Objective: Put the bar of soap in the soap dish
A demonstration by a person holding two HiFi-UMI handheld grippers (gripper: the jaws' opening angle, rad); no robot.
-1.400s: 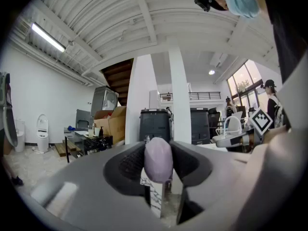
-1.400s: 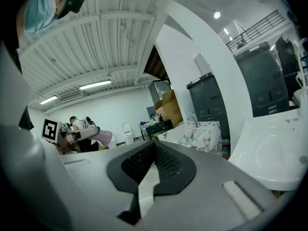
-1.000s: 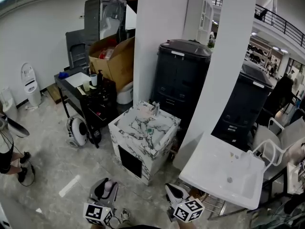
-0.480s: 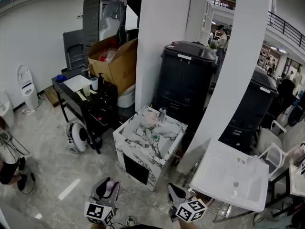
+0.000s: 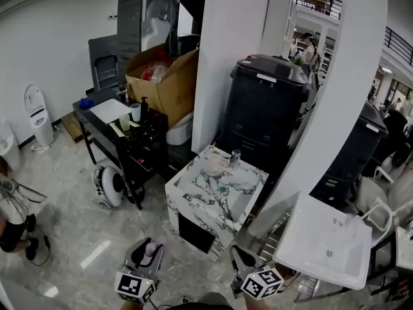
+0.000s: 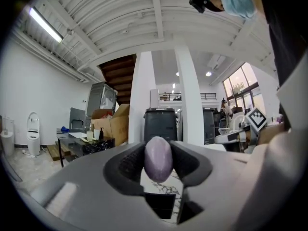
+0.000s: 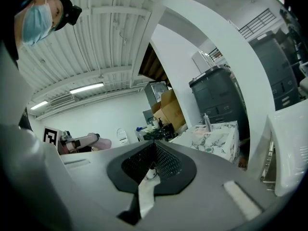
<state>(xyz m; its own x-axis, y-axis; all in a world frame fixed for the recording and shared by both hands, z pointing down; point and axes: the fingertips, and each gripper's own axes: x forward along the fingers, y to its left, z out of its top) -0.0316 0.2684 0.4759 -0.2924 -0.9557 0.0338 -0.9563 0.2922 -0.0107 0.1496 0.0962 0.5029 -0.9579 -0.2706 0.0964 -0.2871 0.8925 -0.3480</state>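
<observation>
A lilac oval bar of soap (image 6: 159,159) sits clamped between the pads of my left gripper (image 6: 159,153), which points level. In the head view this gripper (image 5: 147,252) is at the bottom left with the soap (image 5: 150,248) in its tip. My right gripper (image 5: 241,261) is at the bottom right; in its own view the fingertips (image 7: 153,150) meet with nothing between them. Ahead of both stands a marble-patterned sink cabinet (image 5: 193,202) with a tap (image 5: 235,158). A pale flat item (image 5: 218,163) lies beside the tap, too small to identify.
A white basin (image 5: 352,263) on a rack stands close on the right, beside a white column (image 5: 342,108). Behind the cabinet is a black bin (image 5: 271,108). A black trolley (image 5: 122,137), a cardboard box (image 5: 164,86) and a floor fan (image 5: 108,186) are on the left. A person stands at the left edge (image 5: 10,221).
The marble cabinet and white basin have slid rightwards and a little lower in the head view. Both grippers keep their spots at the bottom edge, with the soap still clamped.
</observation>
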